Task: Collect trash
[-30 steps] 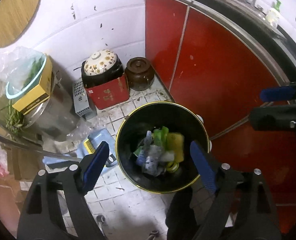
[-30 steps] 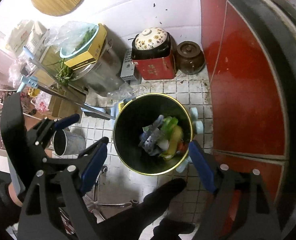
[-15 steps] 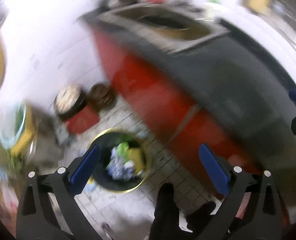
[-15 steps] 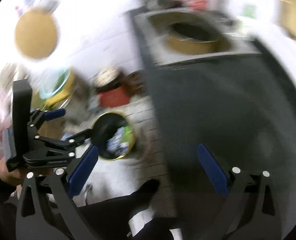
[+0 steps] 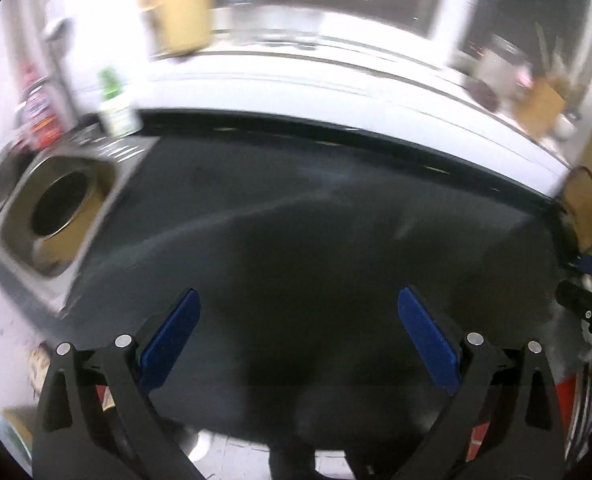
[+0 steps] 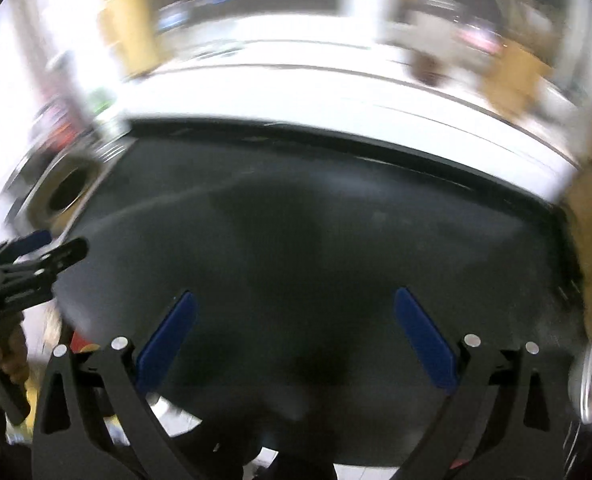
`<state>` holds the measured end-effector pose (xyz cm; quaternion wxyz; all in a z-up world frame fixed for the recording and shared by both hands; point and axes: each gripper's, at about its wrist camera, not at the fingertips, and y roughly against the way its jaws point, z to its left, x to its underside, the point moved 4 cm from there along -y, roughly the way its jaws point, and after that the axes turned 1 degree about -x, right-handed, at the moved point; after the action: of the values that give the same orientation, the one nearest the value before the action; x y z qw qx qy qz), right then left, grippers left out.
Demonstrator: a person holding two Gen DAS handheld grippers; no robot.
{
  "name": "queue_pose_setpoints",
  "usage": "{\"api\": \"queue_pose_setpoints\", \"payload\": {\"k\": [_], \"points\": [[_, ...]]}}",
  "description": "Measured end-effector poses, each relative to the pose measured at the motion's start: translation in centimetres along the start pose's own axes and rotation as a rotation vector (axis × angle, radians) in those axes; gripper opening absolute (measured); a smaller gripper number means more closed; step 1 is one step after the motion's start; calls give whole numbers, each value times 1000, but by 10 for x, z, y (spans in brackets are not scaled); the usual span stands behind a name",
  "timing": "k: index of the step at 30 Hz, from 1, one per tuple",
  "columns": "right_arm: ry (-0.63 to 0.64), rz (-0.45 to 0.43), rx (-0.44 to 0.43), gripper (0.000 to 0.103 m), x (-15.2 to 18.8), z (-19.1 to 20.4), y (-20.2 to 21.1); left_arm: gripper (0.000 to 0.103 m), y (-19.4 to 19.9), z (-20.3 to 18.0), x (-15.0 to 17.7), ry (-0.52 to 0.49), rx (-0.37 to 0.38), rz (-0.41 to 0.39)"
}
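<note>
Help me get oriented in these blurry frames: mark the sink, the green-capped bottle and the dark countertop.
sink (image 5: 61,210): left wrist view, on the dark round hollow in its basin.
green-capped bottle (image 5: 115,114): left wrist view, on its white body.
dark countertop (image 5: 316,220): left wrist view, on its bare middle.

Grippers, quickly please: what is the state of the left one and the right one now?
Left gripper: open, nothing between its fingers.
Right gripper: open, nothing between its fingers.
</note>
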<state>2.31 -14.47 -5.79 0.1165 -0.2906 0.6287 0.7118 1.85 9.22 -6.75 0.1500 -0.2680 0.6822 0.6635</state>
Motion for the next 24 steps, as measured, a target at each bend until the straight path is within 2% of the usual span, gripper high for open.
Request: {"api": "queue_pose_setpoints", "payload": {"k": [3, 7, 12, 24], "points": [[-98, -14, 87, 96, 7, -47, 15, 96, -8, -41, -10, -70, 21, 20], [-182, -19, 110, 96, 15, -86, 22, 96, -19, -78, -10, -114, 39, 58], [-213, -23, 120, 96, 23, -100, 25, 96, -23, -96, -8, -151, 32, 63], [-198, -14, 105, 96, 21, -103, 19, 96, -17, -91, -5, -140, 1, 58]]}}
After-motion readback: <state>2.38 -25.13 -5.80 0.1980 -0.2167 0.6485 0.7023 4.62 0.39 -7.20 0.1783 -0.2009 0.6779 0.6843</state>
